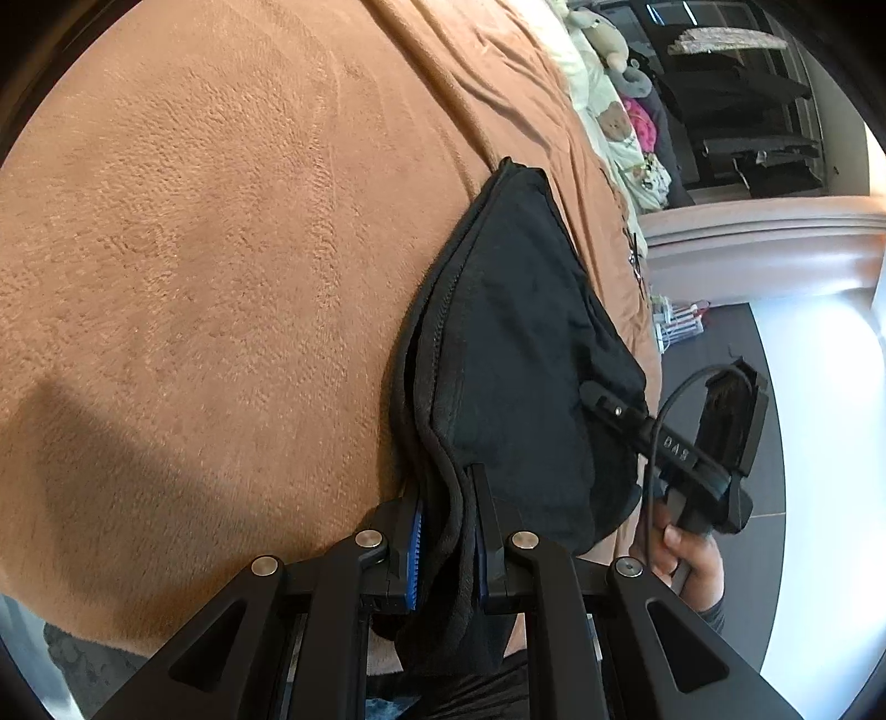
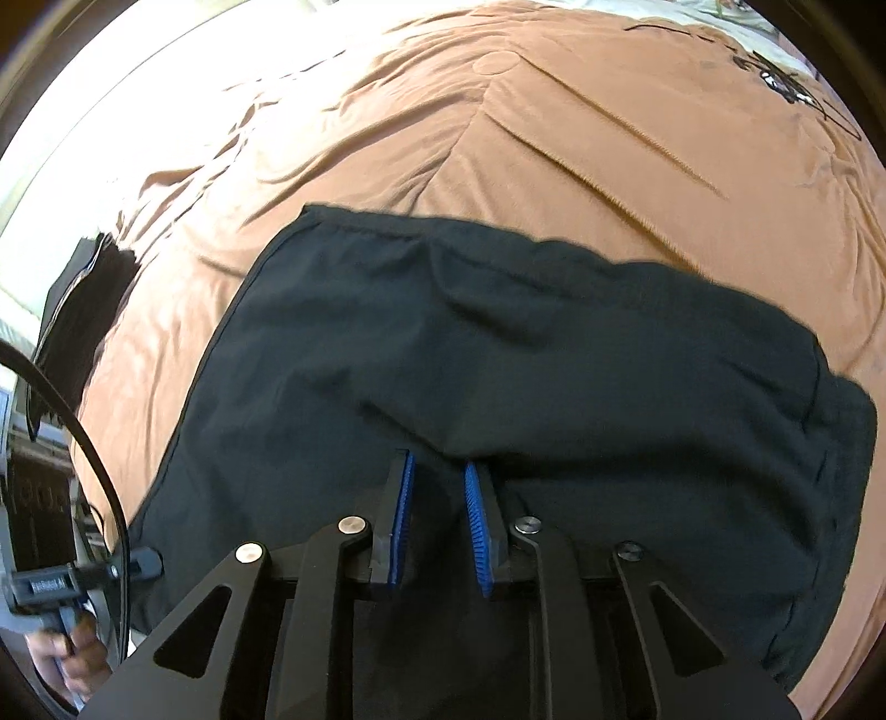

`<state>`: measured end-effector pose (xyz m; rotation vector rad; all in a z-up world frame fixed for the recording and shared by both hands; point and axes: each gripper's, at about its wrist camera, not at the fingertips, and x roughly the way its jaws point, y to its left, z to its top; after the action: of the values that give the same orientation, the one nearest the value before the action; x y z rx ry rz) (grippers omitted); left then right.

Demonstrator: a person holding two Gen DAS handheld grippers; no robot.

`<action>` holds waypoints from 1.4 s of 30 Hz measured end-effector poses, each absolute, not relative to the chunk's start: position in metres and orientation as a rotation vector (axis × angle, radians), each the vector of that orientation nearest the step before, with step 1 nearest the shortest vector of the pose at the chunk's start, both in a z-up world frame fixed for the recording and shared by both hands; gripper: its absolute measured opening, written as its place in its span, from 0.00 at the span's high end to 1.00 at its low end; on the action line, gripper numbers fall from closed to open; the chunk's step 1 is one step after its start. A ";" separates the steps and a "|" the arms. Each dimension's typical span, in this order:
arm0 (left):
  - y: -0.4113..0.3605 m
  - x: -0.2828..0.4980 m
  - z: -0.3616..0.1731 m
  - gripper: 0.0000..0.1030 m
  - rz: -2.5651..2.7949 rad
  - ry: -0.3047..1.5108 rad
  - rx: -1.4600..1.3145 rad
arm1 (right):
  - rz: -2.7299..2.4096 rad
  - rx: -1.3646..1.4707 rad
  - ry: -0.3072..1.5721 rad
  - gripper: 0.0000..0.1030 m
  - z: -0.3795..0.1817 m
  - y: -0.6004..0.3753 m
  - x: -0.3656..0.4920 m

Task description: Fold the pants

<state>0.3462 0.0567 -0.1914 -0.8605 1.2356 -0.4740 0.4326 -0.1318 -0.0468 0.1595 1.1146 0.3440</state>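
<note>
Black pants (image 2: 498, 354) lie on my brown blanket (image 1: 194, 249); left tongs (image 1: 448, 531) clamp their edge, right tongs (image 2: 437, 520) pinch a fold.

A bed carries everything, covered by a brown fleece blanket (image 1: 194, 249) that is smooth on the near left and creased into ridges farther off. Dark pants (image 2: 498, 360) lie directly on the blanket, folded in layers, near the bed's edge. At the far end, pale bedding (image 1: 595, 105) printed with bears lies past the blanket, with a soft toy (image 1: 601, 33) on it. A black line drawing (image 2: 786, 83) marks the blanket's far right part.
</note>
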 end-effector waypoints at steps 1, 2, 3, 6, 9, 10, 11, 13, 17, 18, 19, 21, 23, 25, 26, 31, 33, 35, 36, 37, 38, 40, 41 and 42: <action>0.056 0.346 -0.191 0.87 -0.472 1.235 -0.863 | 0.342 0.169 1.114 0.85 -0.046 -0.132 0.436; 0.056 0.347 -0.191 0.87 -0.469 1.235 -0.866 | 0.339 0.174 1.112 0.85 -0.045 -0.134 0.442; 0.057 0.347 -0.192 0.87 -0.465 1.235 -0.868 | 0.333 0.178 1.110 0.85 -0.044 -0.134 0.446; 0.056 0.347 -0.192 0.87 -0.457 1.236 -0.877 | 0.318 0.188 1.111 0.85 -0.043 -0.137 0.456; 0.059 0.346 -0.193 0.87 -0.451 1.235 -0.885 | 0.306 0.190 1.111 0.85 -0.044 -0.133 0.465; 0.060 0.345 -0.194 0.87 -0.450 1.234 -0.887 | 0.297 0.188 1.110 0.85 -0.045 -0.132 0.468; 0.061 0.345 -0.195 0.87 -0.448 1.235 -0.888 | 0.278 0.186 1.110 0.85 -0.046 -0.133 0.471; 0.061 0.343 -0.195 0.87 -0.446 1.233 -0.890 | 0.257 0.205 1.112 0.85 -0.049 -0.134 0.477; 0.063 0.339 -0.192 0.87 -0.440 1.229 -0.894 | 0.260 0.224 1.090 0.85 -0.043 -0.140 0.475; 0.062 0.339 -0.190 0.87 -0.438 1.226 -0.895 | 0.269 0.226 1.084 0.85 -0.038 -0.142 0.472; 0.063 0.337 -0.188 0.87 -0.440 1.220 -0.897 | 0.286 0.228 1.073 0.85 -0.033 -0.145 0.466; 0.066 0.334 -0.184 0.89 -0.451 1.203 -0.913 | 0.311 0.229 1.054 0.85 -0.024 -0.149 0.452; 0.070 0.333 -0.180 0.91 -0.459 1.187 -0.929 | 0.339 0.240 1.041 0.85 -0.018 -0.150 0.437; 0.073 0.333 -0.177 0.92 -0.466 1.174 -0.939 | 0.363 0.252 1.032 0.85 -0.014 -0.152 0.420; 0.073 0.333 -0.172 0.92 -0.473 1.162 -0.940 | 0.375 0.258 1.027 0.85 -0.013 -0.154 0.411; 0.069 0.333 -0.152 0.92 -0.515 1.119 -0.928 | 0.406 0.274 1.024 0.85 -0.019 -0.161 0.372; 0.067 0.333 -0.144 0.92 -0.529 1.107 -0.926 | 0.414 0.289 1.027 0.85 -0.023 -0.162 0.361; 0.065 0.335 -0.138 0.92 -0.540 1.097 -0.922 | 0.422 0.305 1.030 0.85 -0.028 -0.168 0.347; 0.063 0.335 -0.133 0.92 -0.551 1.088 -0.917 | 0.425 0.310 1.032 0.85 -0.030 -0.169 0.343; 0.061 0.336 -0.129 0.92 -0.559 1.082 -0.911 | 0.429 0.317 1.036 0.85 -0.033 -0.169 0.339; 0.060 0.337 -0.126 0.92 -0.567 1.078 -0.905 | 0.434 0.328 1.041 0.85 -0.036 -0.169 0.335; 0.057 0.337 -0.118 0.92 -0.588 1.069 -0.888 | 0.436 0.344 1.055 0.85 -0.044 -0.170 0.330; 0.054 0.339 -0.114 0.92 -0.596 1.065 -0.882 | 0.437 0.354 1.061 0.85 -0.047 -0.171 0.326; 0.051 0.340 -0.109 0.92 -0.610 1.058 -0.872 | 0.445 0.369 1.069 0.85 -0.052 -0.171 0.324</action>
<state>0.3399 0.0508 -0.1085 -0.8722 1.0579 -0.6100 0.3243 -0.1708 -0.0517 0.3686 1.0686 0.4453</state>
